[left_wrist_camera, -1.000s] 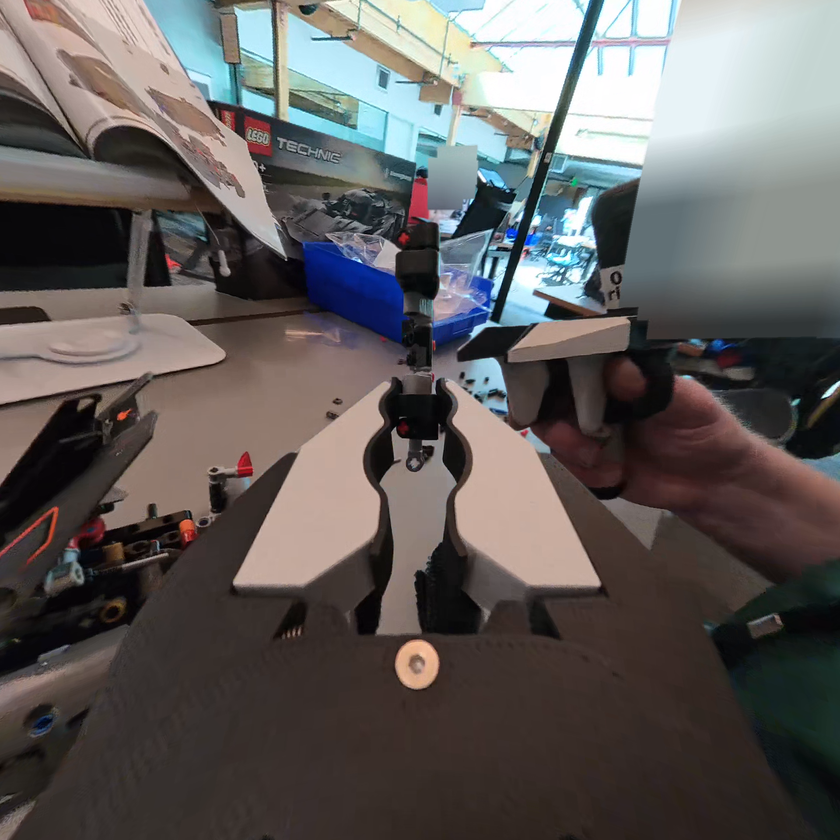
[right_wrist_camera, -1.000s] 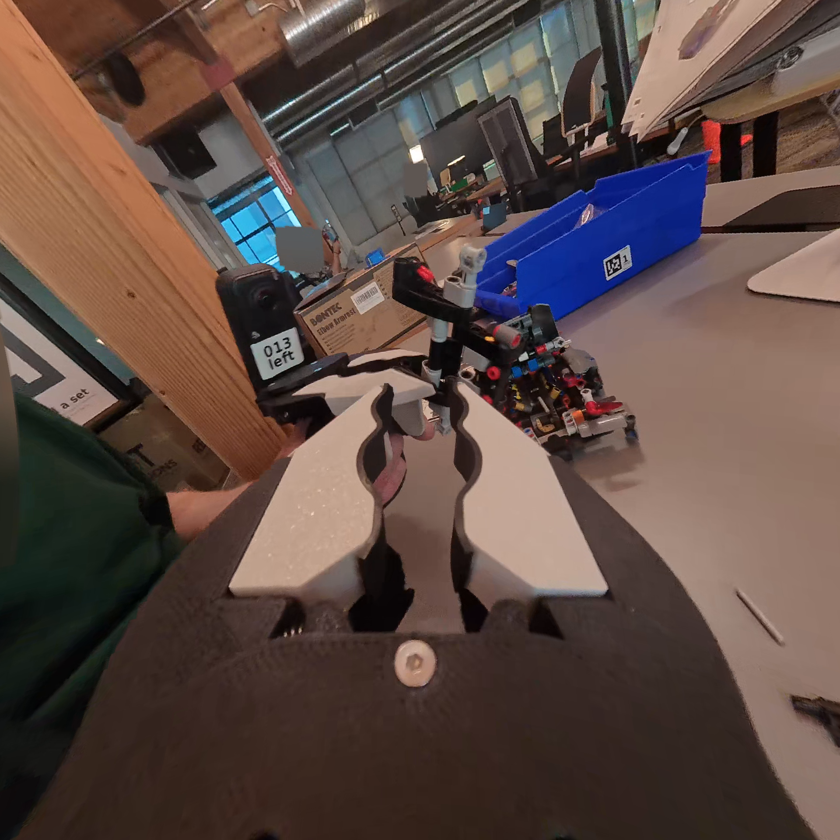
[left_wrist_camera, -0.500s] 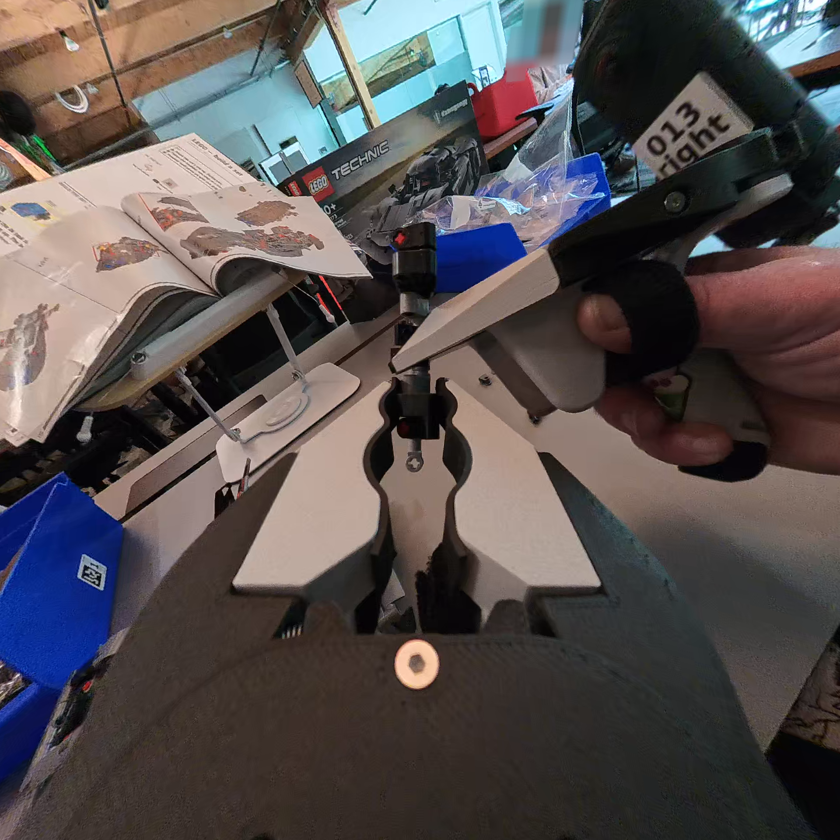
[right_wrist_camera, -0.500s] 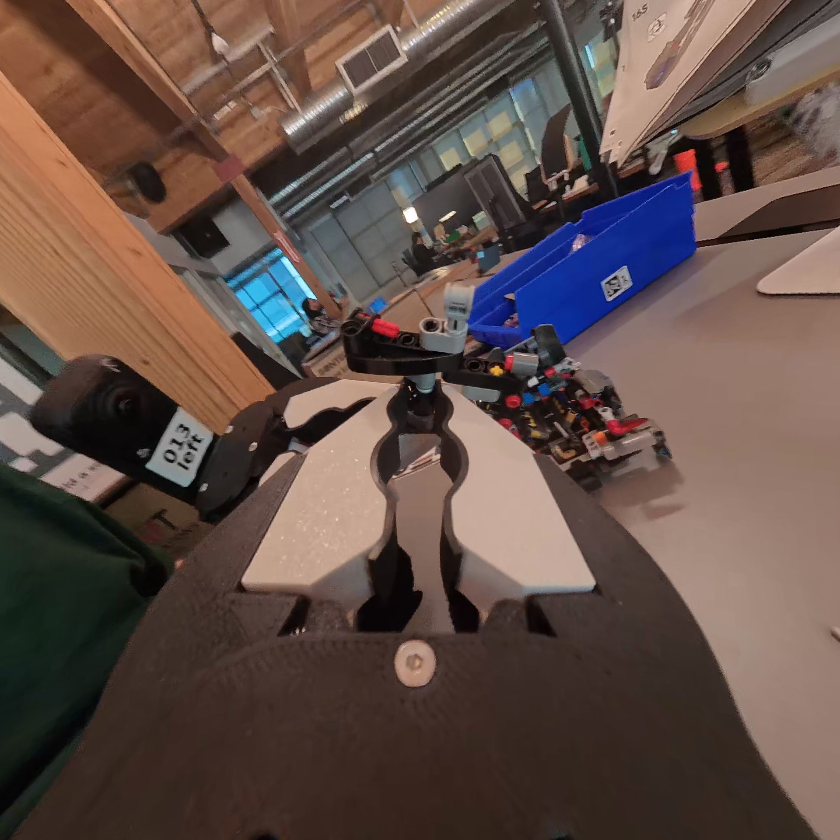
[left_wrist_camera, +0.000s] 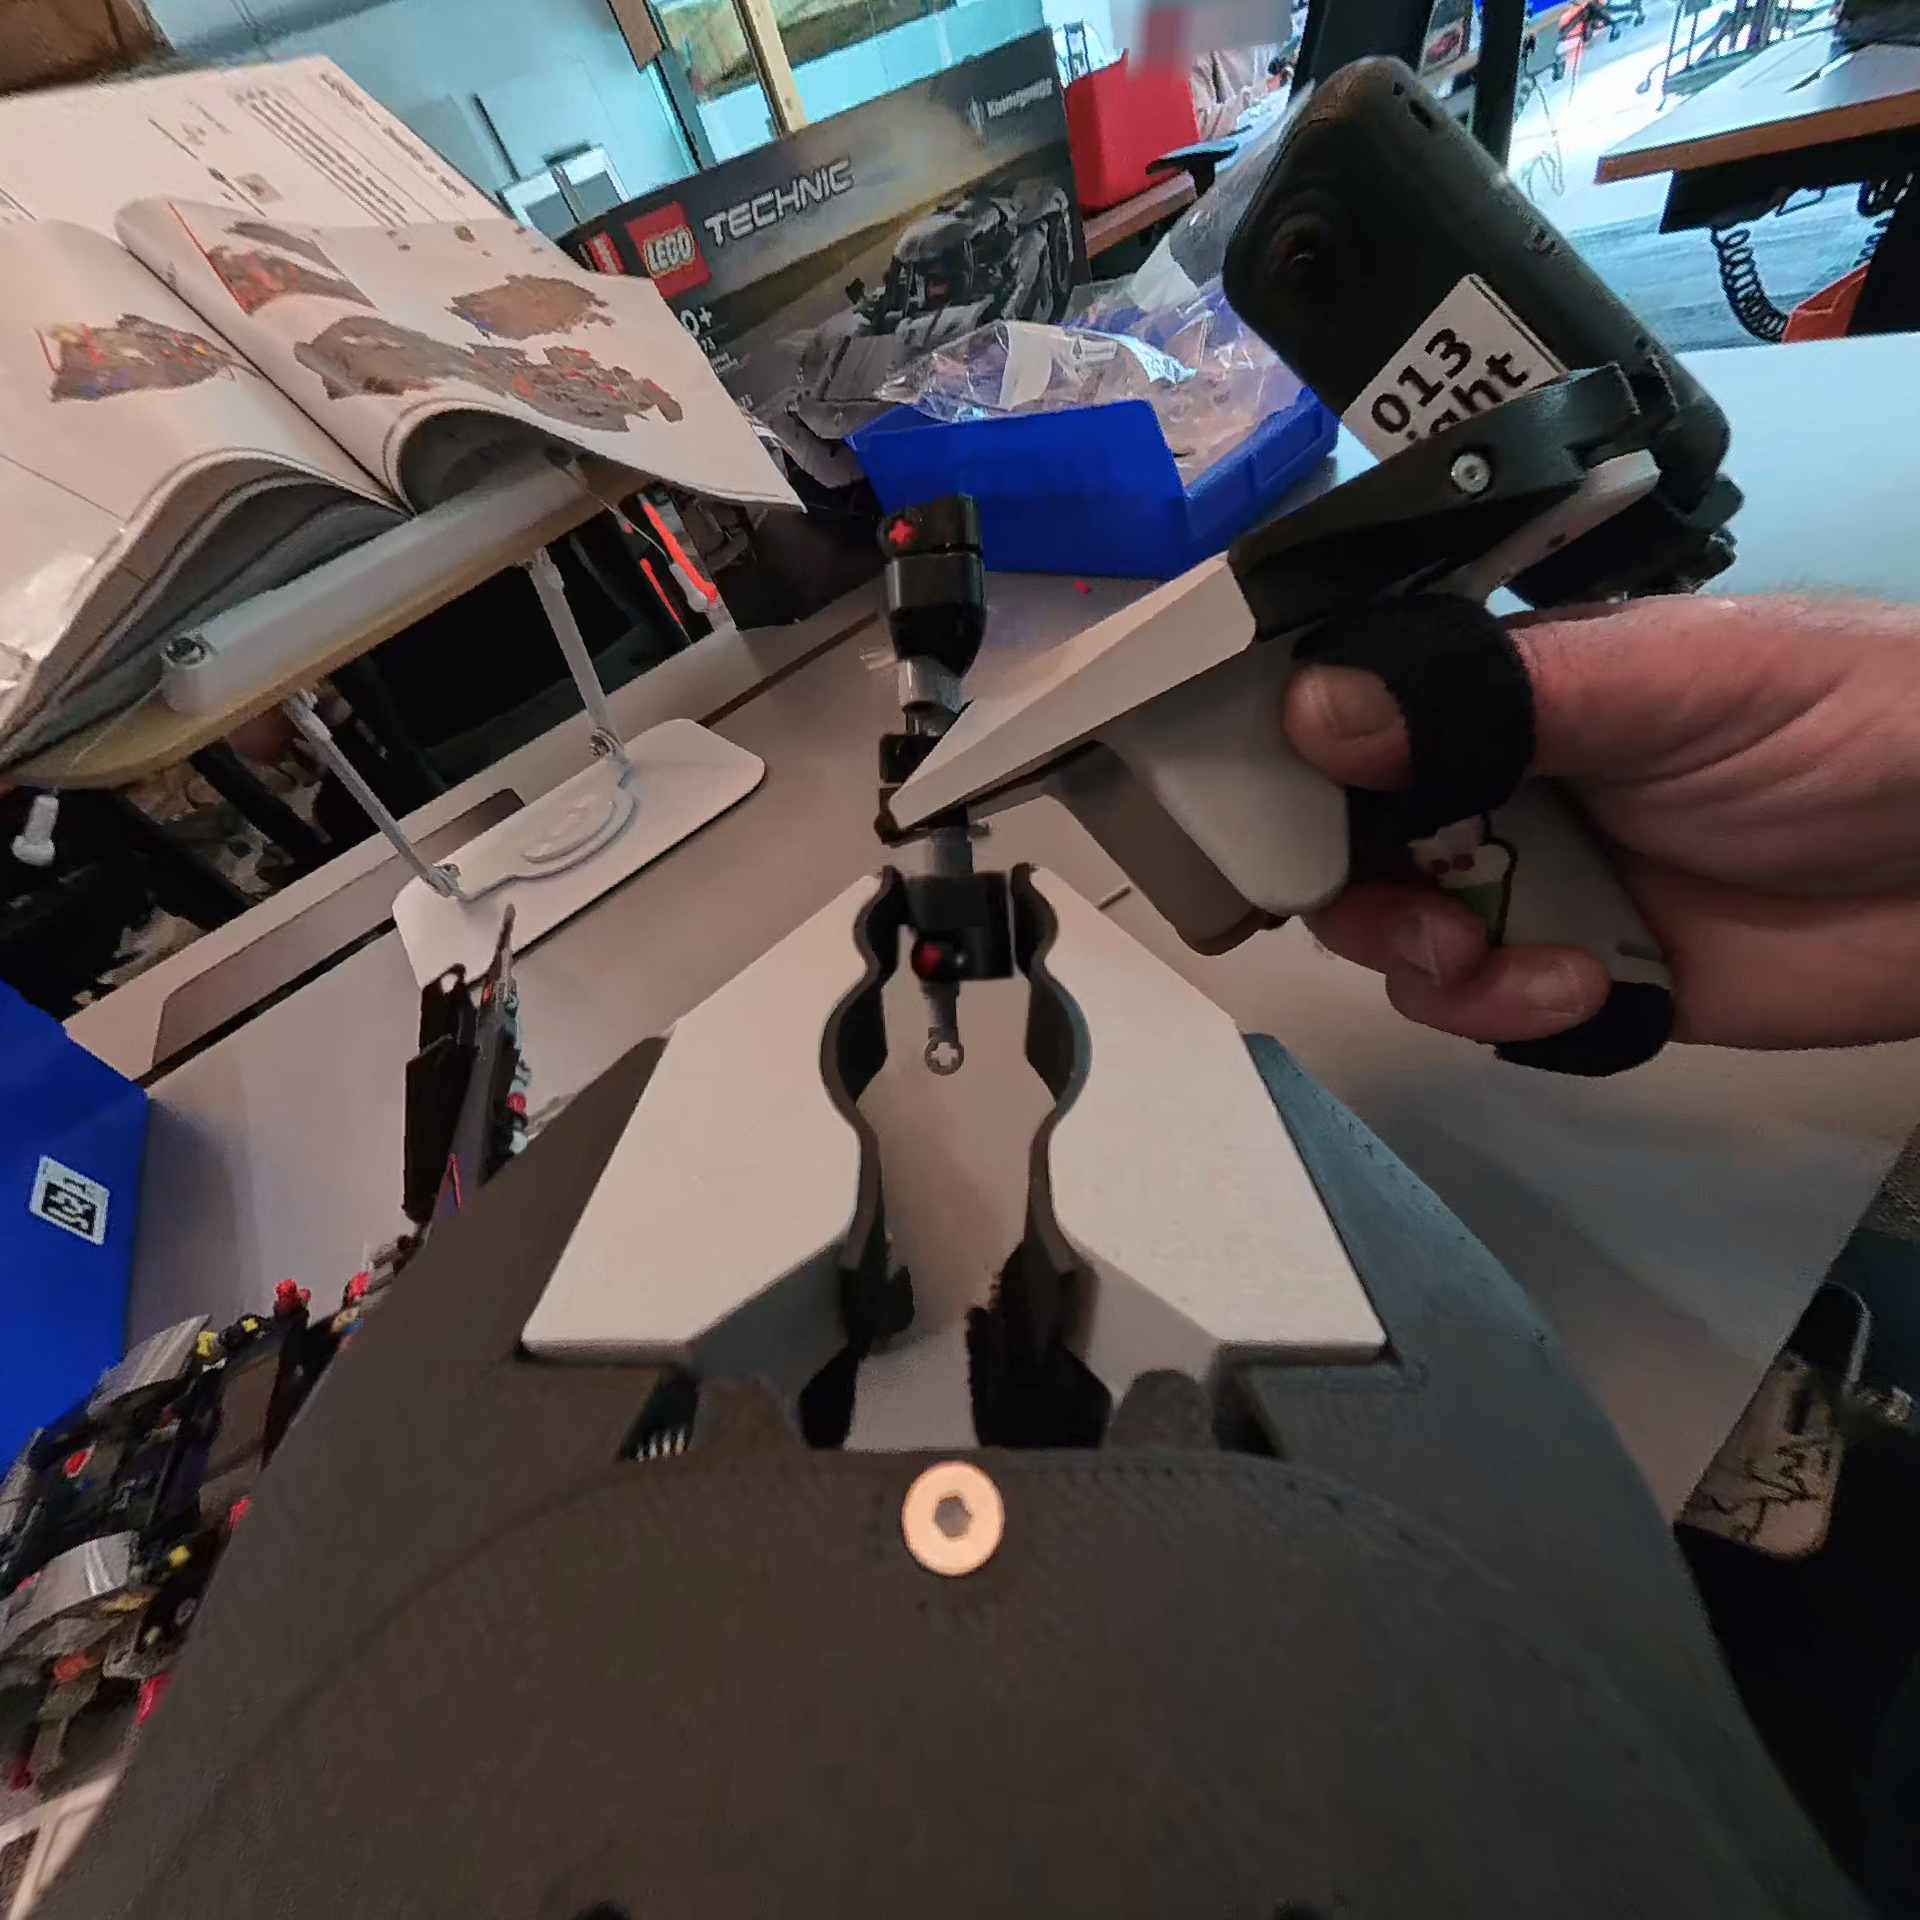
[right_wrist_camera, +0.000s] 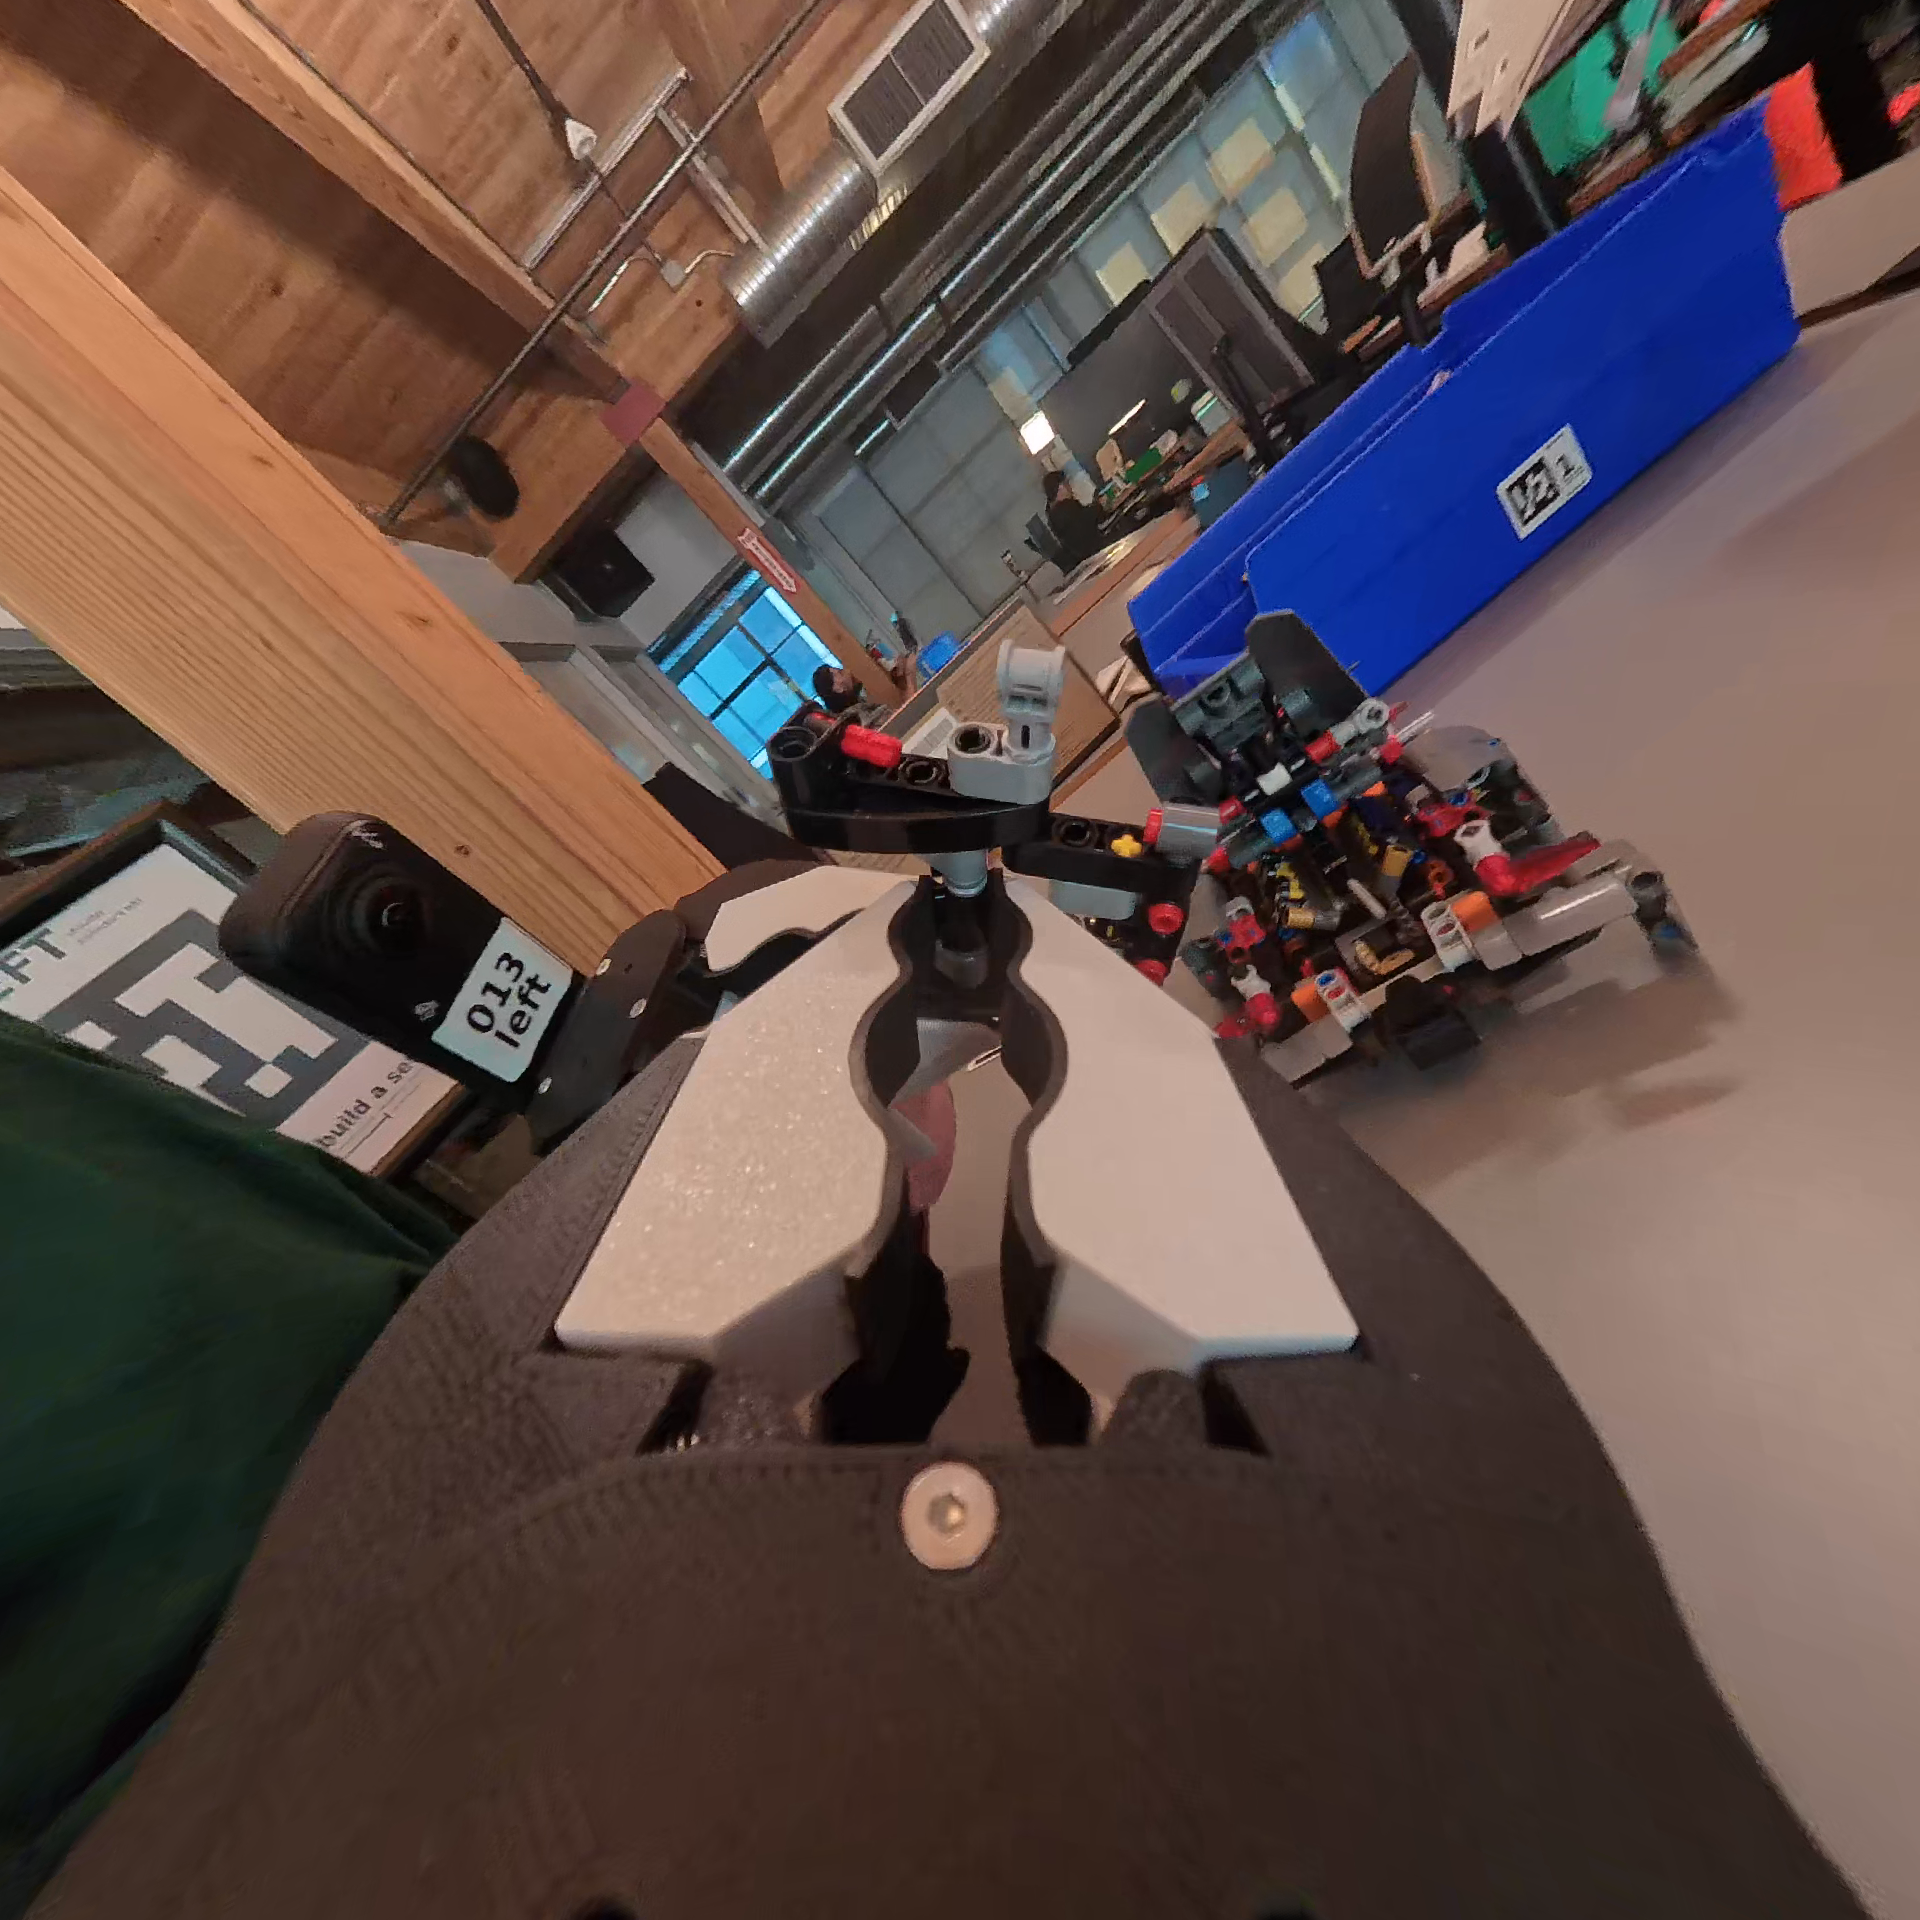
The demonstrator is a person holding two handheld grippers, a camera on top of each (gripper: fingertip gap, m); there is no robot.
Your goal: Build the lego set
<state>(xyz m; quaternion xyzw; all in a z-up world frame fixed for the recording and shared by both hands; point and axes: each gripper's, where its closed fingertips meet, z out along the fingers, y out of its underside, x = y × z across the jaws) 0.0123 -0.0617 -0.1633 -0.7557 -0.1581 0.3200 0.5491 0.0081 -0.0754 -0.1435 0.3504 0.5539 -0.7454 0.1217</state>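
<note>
The left gripper (left_wrist_camera: 943,914) pinches the lower end of a small lego sub-assembly (left_wrist_camera: 935,623) between its fingertips, jaws closed on a black connector with a red pin; a thin grey axle end pokes back into the gap between the fingers; the rest of the piece stands up beyond the tips, a grey shaft topped by black blocks with a red cross-pin.

The right gripper (right_wrist_camera: 961,914) closes on the same sub-assembly (right_wrist_camera: 914,790) from the side; in its own view its tips clamp the grey shaft, and just past them sits a black beam with a red pin and a grey connector, lying across the jaw line; in the left wrist view one of its white fingers (left_wrist_camera: 1070,696) crosses the shaft just ahead of the left tips, held by a hand (left_wrist_camera: 1683,821).

Beyond the right jaws and off to their right, the partly built model (right_wrist_camera: 1403,894) rests on the grey table (right_wrist_camera: 1662,1039), with a blue bin (right_wrist_camera: 1507,436) behind it; beyond the left jaws and to their left an open instruction book (left_wrist_camera: 343,343) lies on a stand, with the set's box (left_wrist_camera: 862,239) farther back.
</note>
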